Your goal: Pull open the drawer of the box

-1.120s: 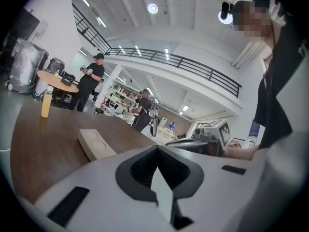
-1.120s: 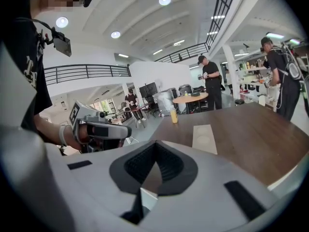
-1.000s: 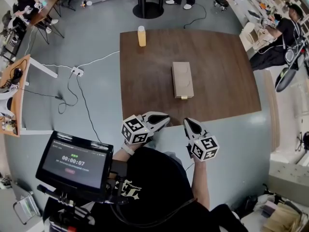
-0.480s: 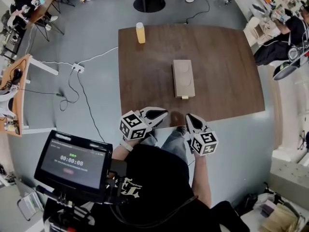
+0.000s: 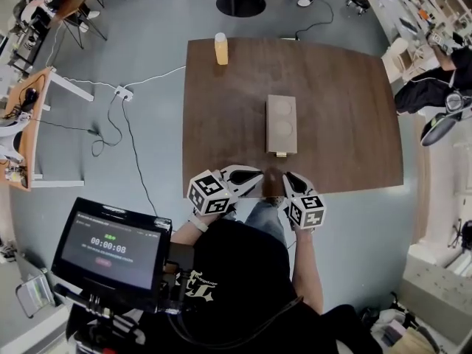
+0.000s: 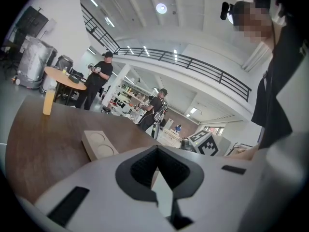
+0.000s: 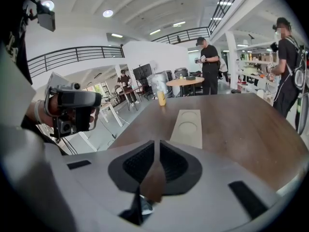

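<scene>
Left claw [image 5: 252, 176] and right claw [image 5: 289, 181], both pinched closed, have moved up to the dark wood surface [image 5: 346, 102] edge, nearer the flat tan box [image 5: 281, 125].

box [image 5: 281, 125]: drawer front too small to make out in head view; near end hidden behind right gripper [image 7: 155, 146] in its own view | bottle [image 5: 220, 48]: label too small to read | person [image 5: 428, 91]: cut off at right edge

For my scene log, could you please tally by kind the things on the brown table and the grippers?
Box: 1
Bottle: 1
Grippers, left gripper and right gripper: 2
Total: 4
</scene>
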`<state>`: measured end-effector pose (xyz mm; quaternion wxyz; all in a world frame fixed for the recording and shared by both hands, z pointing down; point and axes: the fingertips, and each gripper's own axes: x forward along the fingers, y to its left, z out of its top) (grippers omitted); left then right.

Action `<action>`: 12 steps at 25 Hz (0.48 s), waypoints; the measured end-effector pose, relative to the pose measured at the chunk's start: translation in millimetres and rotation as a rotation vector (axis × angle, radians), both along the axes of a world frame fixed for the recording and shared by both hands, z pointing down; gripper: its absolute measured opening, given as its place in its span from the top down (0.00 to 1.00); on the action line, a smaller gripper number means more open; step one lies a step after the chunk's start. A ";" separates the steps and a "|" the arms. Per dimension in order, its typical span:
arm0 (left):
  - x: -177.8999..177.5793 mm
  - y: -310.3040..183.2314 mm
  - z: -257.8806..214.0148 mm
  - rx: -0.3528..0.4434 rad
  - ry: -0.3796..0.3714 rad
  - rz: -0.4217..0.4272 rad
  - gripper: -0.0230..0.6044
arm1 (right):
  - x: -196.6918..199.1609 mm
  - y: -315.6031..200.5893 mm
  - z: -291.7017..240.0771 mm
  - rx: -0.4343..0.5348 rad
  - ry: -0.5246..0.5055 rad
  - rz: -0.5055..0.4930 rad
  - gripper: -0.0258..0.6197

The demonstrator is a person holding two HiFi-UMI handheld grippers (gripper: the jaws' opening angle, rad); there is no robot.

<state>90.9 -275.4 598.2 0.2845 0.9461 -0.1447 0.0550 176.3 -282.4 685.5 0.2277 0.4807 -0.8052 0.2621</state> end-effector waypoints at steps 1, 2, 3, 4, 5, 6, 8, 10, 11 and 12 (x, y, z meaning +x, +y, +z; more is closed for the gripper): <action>0.5 -0.7 0.8 -0.002 0.001 -0.008 0.96 | 2.6 -1.6 3.6 -0.009 0.005 -0.001 0.95; 0.2 -2.0 1.5 -0.005 0.003 -0.018 0.96 | 5.1 -3.3 7.4 -0.018 0.011 0.000 0.94; -0.9 -3.9 2.1 -0.007 0.005 -0.029 0.96 | 7.5 -5.2 11.2 -0.028 0.019 0.003 0.93; -2.6 -6.4 2.3 -0.009 0.006 -0.040 0.96 | 9.7 -7.4 14.8 -0.038 0.027 0.008 0.93; -4.5 -9.2 2.2 -0.009 0.008 -0.052 0.96 | 12.1 -9.5 17.9 -0.049 0.036 0.016 0.92; -6.4 -12.1 2.0 -0.009 0.011 -0.063 0.96 | 14.9 -11.3 20.5 -0.060 0.046 0.025 0.91; -10.8 -17.3 2.3 -0.011 0.013 -0.085 0.96 | 20.1 -13.4 25.1 -0.082 0.063 0.046 0.90; -16.4 -21.8 3.8 -0.014 0.011 -0.106 0.96 | 23.2 -14.4 30.3 -0.103 0.073 0.063 0.88; -18.6 -23.7 4.2 -0.014 0.010 -0.114 0.96 | 25.1 -14.6 33.0 -0.113 0.077 0.071 0.88; -19.9 -25.4 4.1 -0.013 0.010 -0.121 0.96 | 27.8 -15.0 35.7 -0.122 0.082 0.081 0.86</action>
